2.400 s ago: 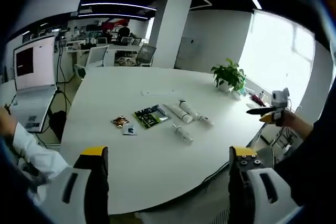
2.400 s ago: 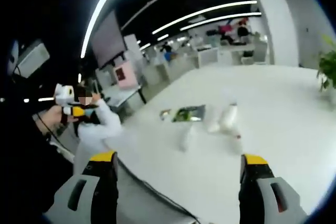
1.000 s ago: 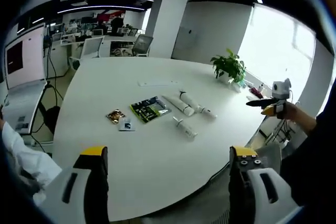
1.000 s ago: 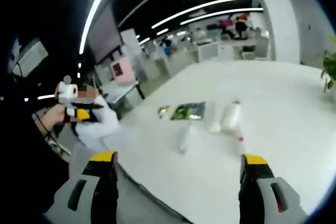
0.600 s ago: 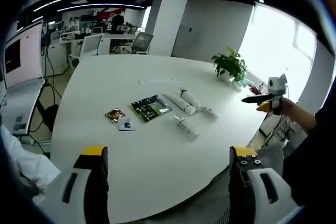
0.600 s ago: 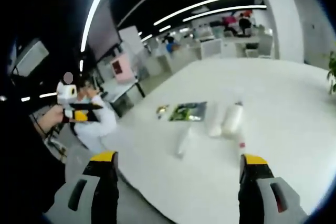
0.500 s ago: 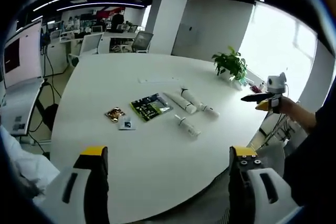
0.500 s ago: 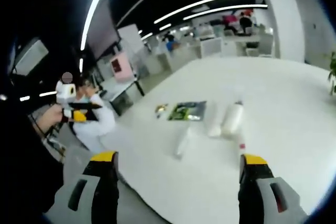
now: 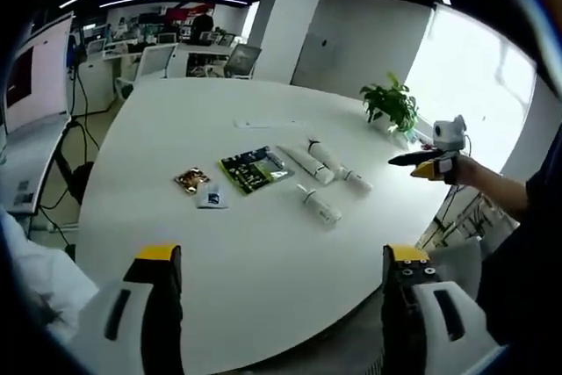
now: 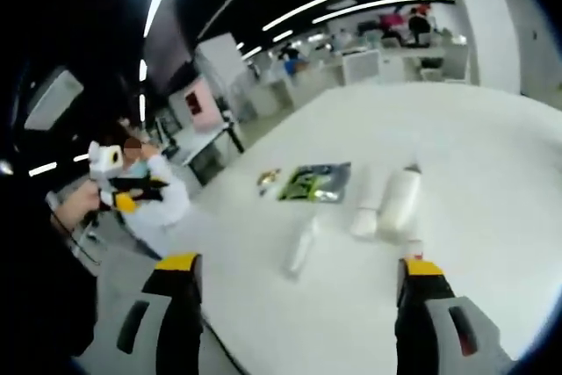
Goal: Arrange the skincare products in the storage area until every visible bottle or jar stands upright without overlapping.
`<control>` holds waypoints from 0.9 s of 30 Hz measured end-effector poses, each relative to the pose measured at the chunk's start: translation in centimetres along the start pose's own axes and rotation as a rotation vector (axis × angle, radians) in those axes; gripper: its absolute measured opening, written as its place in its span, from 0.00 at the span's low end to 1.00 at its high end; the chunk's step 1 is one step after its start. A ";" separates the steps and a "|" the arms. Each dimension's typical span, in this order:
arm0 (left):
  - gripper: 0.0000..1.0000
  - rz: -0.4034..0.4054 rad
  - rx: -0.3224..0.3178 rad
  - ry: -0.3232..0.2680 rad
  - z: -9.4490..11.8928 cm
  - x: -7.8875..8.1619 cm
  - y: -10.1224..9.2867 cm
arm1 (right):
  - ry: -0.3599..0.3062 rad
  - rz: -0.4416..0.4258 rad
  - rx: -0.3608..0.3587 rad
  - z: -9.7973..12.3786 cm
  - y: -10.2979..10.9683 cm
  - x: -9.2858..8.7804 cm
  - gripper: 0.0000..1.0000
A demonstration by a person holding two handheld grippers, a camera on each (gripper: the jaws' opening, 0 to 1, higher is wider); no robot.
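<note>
— On the white bench (image 9: 263,252), what lies there?

— Three white skincare containers, all on their sides: a fat tube (image 9: 301,162), a pump bottle (image 9: 339,169) just beside it, and a small bottle (image 9: 319,205) nearer the edge. A green packet (image 9: 255,169) and a small gold packet (image 9: 191,179) lie to their left.

— And the grippers?

— The left gripper (image 9: 279,305) and the right gripper (image 10: 294,309) both hover off the bench, fingers spread wide, holding nothing. The right gripper view is blurred; the tube is perhaps touching the pump bottle.
</note>
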State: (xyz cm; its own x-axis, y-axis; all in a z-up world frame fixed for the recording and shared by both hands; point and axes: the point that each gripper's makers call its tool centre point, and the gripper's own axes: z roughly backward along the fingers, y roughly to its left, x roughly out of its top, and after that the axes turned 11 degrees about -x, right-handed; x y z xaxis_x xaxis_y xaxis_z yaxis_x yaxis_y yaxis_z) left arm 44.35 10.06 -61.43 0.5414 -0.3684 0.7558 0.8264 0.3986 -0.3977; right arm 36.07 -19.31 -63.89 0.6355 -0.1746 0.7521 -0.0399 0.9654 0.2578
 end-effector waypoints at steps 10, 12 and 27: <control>0.89 -0.003 -0.012 0.023 -1.8 -0.5 0.1 | 0.025 -0.009 0.008 -3.3 -0.8 0.9 0.89; 0.89 -0.010 -0.023 0.039 -2.2 -0.9 -0.1 | 0.025 -0.008 0.006 -4.1 -0.9 1.2 0.88; 0.88 0.004 -0.048 0.091 -3.9 -2.4 0.0 | 0.071 0.041 0.012 -10.1 -2.4 3.7 0.88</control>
State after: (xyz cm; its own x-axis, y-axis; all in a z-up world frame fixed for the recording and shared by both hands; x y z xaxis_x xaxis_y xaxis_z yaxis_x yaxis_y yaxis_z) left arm 43.67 7.70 -65.26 0.5545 -0.4424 0.7049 0.8296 0.3605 -0.4263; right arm 46.33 -20.29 -67.88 0.6859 -0.1202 0.7177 -0.0762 0.9690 0.2352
